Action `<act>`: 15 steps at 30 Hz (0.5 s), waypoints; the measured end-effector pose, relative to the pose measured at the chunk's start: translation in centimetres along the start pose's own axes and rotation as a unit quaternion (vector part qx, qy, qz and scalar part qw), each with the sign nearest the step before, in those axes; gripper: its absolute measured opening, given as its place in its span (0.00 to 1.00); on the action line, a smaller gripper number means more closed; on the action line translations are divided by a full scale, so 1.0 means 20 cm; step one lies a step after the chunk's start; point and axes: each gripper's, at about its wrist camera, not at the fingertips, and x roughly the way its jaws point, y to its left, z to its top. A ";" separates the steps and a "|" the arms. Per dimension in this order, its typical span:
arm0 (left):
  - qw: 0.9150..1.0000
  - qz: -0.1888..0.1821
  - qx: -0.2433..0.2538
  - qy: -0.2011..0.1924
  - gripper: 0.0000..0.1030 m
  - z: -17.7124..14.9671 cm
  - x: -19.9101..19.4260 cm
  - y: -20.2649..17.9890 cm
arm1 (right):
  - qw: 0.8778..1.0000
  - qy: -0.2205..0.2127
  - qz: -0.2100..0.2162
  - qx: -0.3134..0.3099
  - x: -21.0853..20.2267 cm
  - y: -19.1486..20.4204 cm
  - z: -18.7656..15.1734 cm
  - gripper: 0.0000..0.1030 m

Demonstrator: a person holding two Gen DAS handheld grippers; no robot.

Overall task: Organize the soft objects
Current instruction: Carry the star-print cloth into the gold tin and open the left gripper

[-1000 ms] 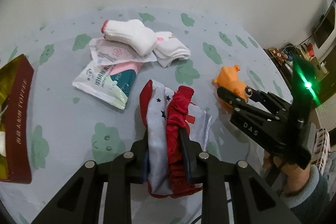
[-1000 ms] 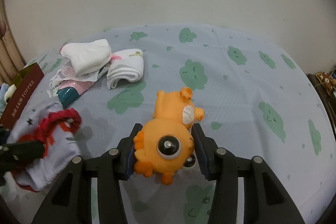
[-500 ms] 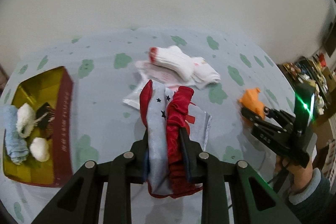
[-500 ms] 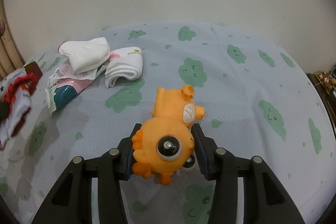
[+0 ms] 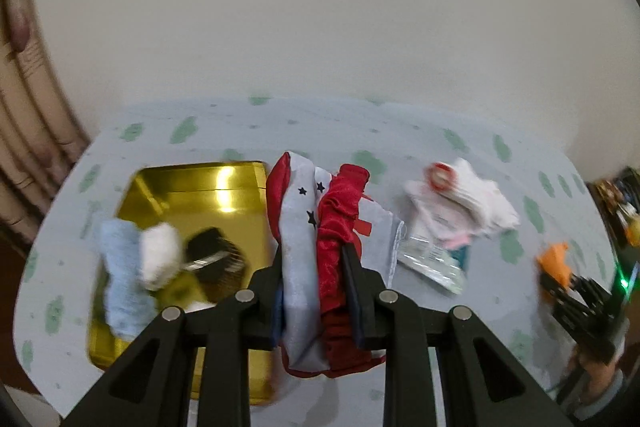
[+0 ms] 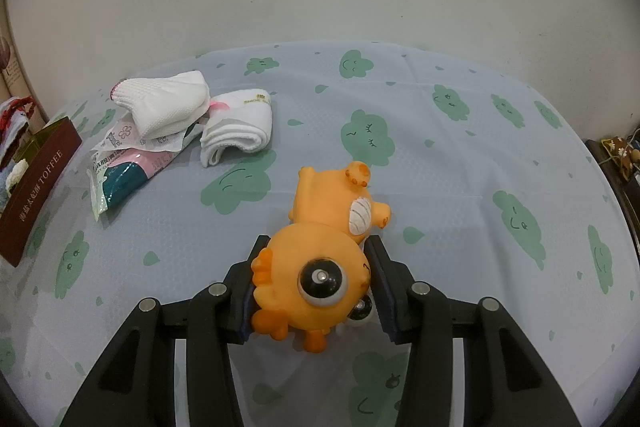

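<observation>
My left gripper (image 5: 312, 253) is shut on a bunched red and pale starred cloth (image 5: 296, 211), held above the table beside the open gold tin (image 5: 224, 187). Inside the tin lie a blue towel (image 5: 124, 291), a white fluffy piece (image 5: 160, 255) and a dark item (image 5: 216, 255). The left wrist view is blurred. My right gripper (image 6: 316, 243) is shut on the head of an orange squeaky toy (image 6: 332, 195) with a bulging eye. In the left wrist view that toy (image 5: 554, 263) shows at the far right.
Two white socks (image 6: 164, 103) (image 6: 240, 127) and several wipe packets (image 6: 120, 175) lie at the back left on the cloud-print tablecloth (image 6: 460, 167). The tin's dark red side (image 6: 36, 187) stands at the left edge. A plain wall runs behind; furniture clutter sits at the right.
My left gripper has carried the cloth left and upward, so the gold tin now lies just under it. The right gripper and the orange toy have stayed put.
</observation>
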 end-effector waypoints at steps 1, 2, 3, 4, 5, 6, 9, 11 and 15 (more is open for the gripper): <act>1.000 0.006 -0.005 0.000 0.24 0.01 0.00 0.03 | 1.000 0.000 0.000 0.000 0.00 0.00 0.00 0.42; 1.000 0.011 -0.010 0.000 0.24 0.02 0.01 0.07 | 1.000 0.000 0.000 0.000 0.00 0.00 0.00 0.42; 1.000 0.023 -0.015 -0.001 0.24 0.03 0.02 0.11 | 1.000 0.000 0.000 0.000 0.00 0.00 0.00 0.42; 0.999 0.028 -0.018 -0.002 0.24 0.04 0.02 0.14 | 1.000 0.000 0.000 0.000 0.00 0.00 0.00 0.42; 0.999 0.037 -0.021 -0.002 0.24 0.05 0.03 0.17 | 1.000 0.000 0.000 0.000 0.00 0.00 0.00 0.42; 0.999 0.048 -0.026 -0.003 0.24 0.06 0.04 0.22 | 1.000 0.000 0.000 0.000 0.00 0.00 0.00 0.42; 0.997 0.067 -0.043 -0.001 0.24 0.09 0.06 0.34 | 1.000 0.000 0.000 0.000 0.00 0.00 0.00 0.42; 0.996 0.075 -0.053 0.002 0.24 0.10 0.08 0.40 | 1.000 0.000 0.001 0.001 0.00 0.00 0.00 0.42; 0.993 0.088 -0.070 0.020 0.24 0.10 0.16 0.50 | 1.000 0.000 0.001 0.001 0.00 0.00 0.00 0.42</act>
